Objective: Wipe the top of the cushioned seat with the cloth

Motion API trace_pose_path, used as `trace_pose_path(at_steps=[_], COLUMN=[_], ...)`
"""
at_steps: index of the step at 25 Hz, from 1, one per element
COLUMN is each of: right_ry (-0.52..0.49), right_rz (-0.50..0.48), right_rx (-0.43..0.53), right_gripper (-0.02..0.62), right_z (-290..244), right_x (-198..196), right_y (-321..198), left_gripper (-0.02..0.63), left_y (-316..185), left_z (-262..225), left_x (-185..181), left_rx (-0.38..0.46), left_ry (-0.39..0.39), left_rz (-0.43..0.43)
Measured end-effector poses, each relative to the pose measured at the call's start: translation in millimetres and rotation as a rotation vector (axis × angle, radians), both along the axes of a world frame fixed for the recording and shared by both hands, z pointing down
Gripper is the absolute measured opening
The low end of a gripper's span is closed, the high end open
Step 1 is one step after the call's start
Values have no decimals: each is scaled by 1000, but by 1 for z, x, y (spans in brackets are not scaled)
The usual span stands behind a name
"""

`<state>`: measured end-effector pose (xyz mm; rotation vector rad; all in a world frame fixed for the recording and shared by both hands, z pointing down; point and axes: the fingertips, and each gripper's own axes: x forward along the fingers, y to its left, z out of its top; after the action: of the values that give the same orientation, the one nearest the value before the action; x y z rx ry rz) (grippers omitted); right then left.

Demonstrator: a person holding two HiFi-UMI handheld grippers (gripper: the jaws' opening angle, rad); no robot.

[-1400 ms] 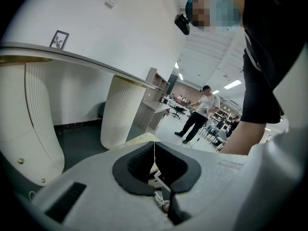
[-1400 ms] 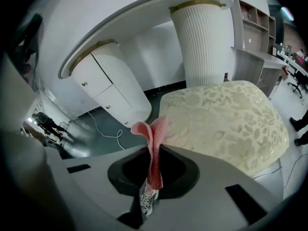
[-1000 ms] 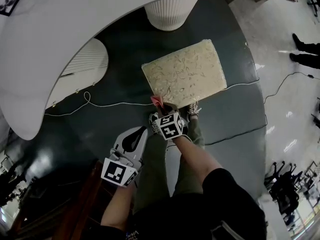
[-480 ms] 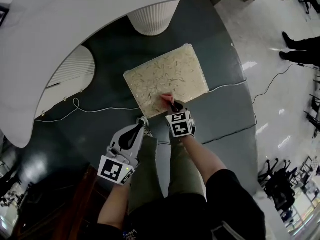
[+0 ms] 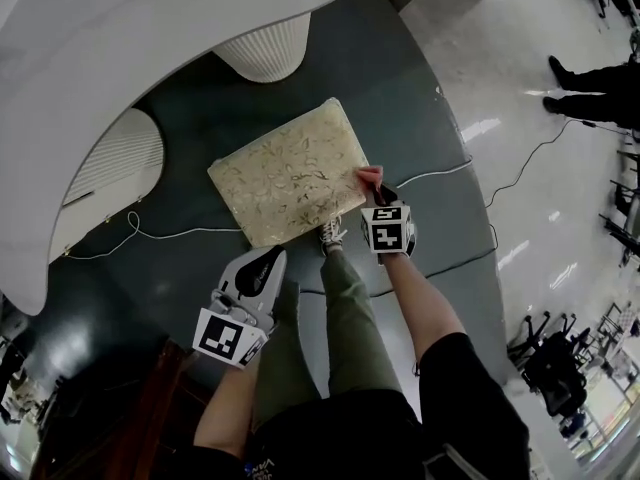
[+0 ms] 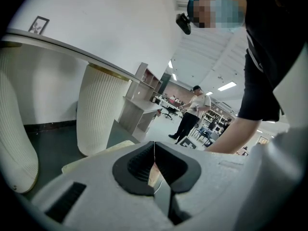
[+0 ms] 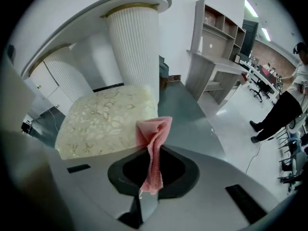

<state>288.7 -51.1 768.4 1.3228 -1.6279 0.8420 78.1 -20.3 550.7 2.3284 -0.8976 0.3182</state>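
A square cream seat cushion (image 5: 288, 171) with a pale leaf pattern stands on the dark floor, also shown in the right gripper view (image 7: 108, 119). My right gripper (image 5: 378, 192) hangs at the cushion's right front corner, shut on a pink cloth (image 5: 369, 177) that pokes up from its jaws (image 7: 153, 150). My left gripper (image 5: 262, 271) is held low near my legs, in front of the cushion and apart from it, jaws closed with nothing between them (image 6: 154, 163).
White ribbed columns (image 5: 260, 50) and a curved white counter (image 5: 120, 28) stand behind the cushion. A white cable (image 5: 150, 236) crosses the dark floor. People (image 6: 191, 113) stand further off, at the right on the glossy pale floor (image 5: 520, 148).
My right gripper with the pink cloth has moved from the cushion's front left edge across to its right front corner. The head view has shifted, so the cushion sits further left.
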Motion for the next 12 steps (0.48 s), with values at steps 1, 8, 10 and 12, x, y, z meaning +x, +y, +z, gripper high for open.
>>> trace_pose_path(at_steps=[1, 8, 10, 12], right_ry=[18, 80, 68, 41], right_rz=[8, 20, 11, 17], right_rx=[-4, -49, -41, -30], right_gripper=[28, 28, 28, 28], right_z=[1, 4, -1, -9], right_x=[12, 60, 58, 51], right_y=[-3, -5, -5, -5], left_gripper=[18, 18, 18, 18], left_y=[-3, -10, -12, -14], left_z=[-1, 0, -2, -7], left_x=[6, 36, 39, 39], left_rx=[5, 6, 11, 19], left_ry=[3, 19, 22, 24], left_rz=[-2, -17, -24, -31])
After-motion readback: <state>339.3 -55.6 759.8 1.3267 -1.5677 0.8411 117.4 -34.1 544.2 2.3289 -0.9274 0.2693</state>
